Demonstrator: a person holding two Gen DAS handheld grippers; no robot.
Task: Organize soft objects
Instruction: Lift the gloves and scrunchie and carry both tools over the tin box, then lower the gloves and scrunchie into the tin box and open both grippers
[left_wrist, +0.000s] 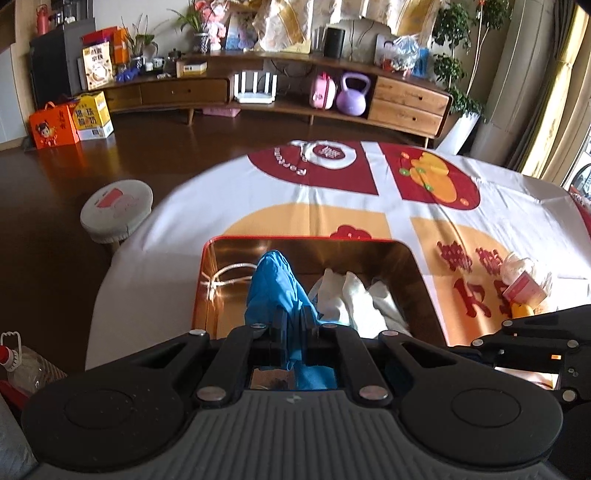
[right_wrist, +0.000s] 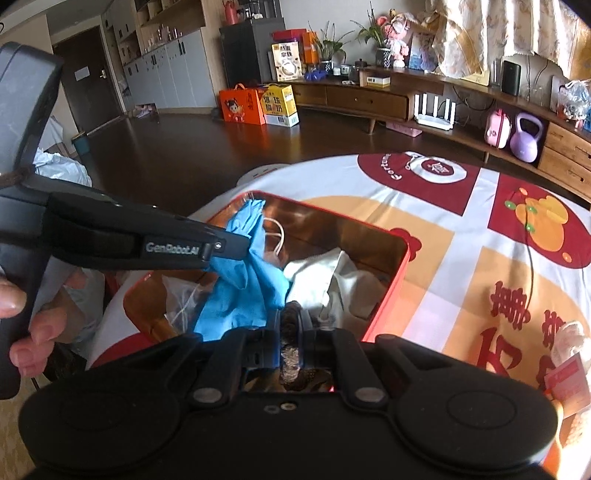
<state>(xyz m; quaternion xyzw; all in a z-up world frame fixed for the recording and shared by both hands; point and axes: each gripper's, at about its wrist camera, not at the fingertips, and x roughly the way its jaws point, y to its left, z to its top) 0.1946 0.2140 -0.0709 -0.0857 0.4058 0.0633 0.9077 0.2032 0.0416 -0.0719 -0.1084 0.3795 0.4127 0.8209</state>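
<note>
Left gripper (left_wrist: 291, 325) clamps a limp blue glove (left_wrist: 275, 284) over the red tin (left_wrist: 421, 266); right gripper (right_wrist: 290, 328), fingers closed, pinches a dark fuzzy item (right_wrist: 290, 354). Both likely light, floppy, best held mid-body.

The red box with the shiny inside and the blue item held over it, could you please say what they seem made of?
Red box: probably tin; its gold inner walls reflect like a mirror. Blue item: thin, limp, matte, creased, likely a rubbery glove.

I see a home living room: long wooden media console (left_wrist: 406, 99) carrying a router (left_wrist: 255, 90), houseplants (left_wrist: 456, 55) and gift boxes (left_wrist: 55, 125), curtains (left_wrist: 535, 92), dark wood floor (left_wrist: 147, 155), cloth-covered table (left_wrist: 258, 192).
</note>
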